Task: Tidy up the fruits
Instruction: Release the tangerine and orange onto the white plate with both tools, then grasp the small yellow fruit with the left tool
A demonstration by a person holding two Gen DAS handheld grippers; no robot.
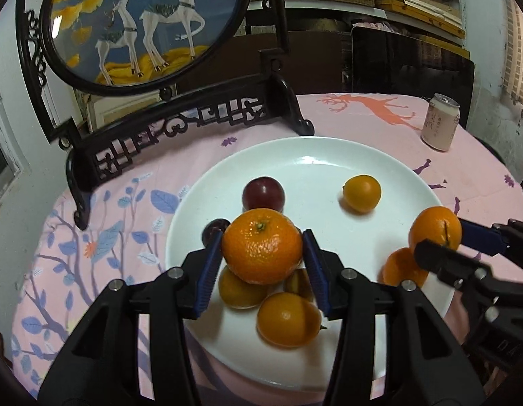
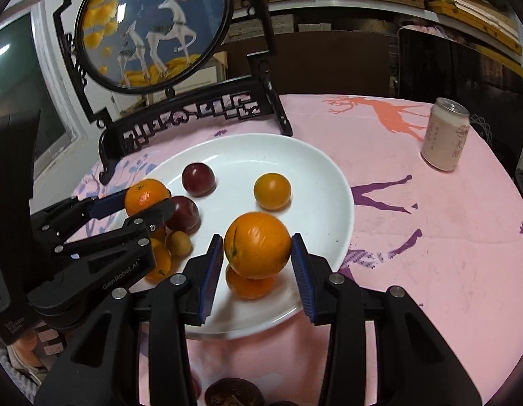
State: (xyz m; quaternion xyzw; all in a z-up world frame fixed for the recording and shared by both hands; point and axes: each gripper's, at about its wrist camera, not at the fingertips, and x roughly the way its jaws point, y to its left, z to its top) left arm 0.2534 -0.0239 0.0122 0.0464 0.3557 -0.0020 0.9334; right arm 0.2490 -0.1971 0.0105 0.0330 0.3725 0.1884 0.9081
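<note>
A white plate (image 1: pixel 295 145) (image 2: pixel 342 203) on a pink tablecloth holds two dark plums (image 2: pixel 198 179), a yellow-orange fruit (image 1: pixel 362 193) (image 2: pixel 272 191), small oranges and a tan fruit (image 2: pixel 179 243). My left gripper (image 1: pixel 263 247) (image 2: pixel 143 203) has a tangerine (image 1: pixel 261 247) between its blue pads, touching on both sides, above a pile of small oranges (image 1: pixel 288 318). My right gripper (image 2: pixel 258 253) (image 1: pixel 444 240) grips an orange (image 2: pixel 258 248) (image 1: pixel 435 226) over the plate's near right part, just above another orange (image 2: pixel 249 284).
A black carved stand (image 1: pixel 180 125) (image 2: pixel 193 115) with a round deer picture rises behind the plate. A pink drink can (image 1: pixel 440 122) (image 2: pixel 445 135) stands at the far right. A dark bowl (image 2: pixel 234 394) sits at the near table edge. A dark panel (image 1: pixel 413 64) leans behind the table.
</note>
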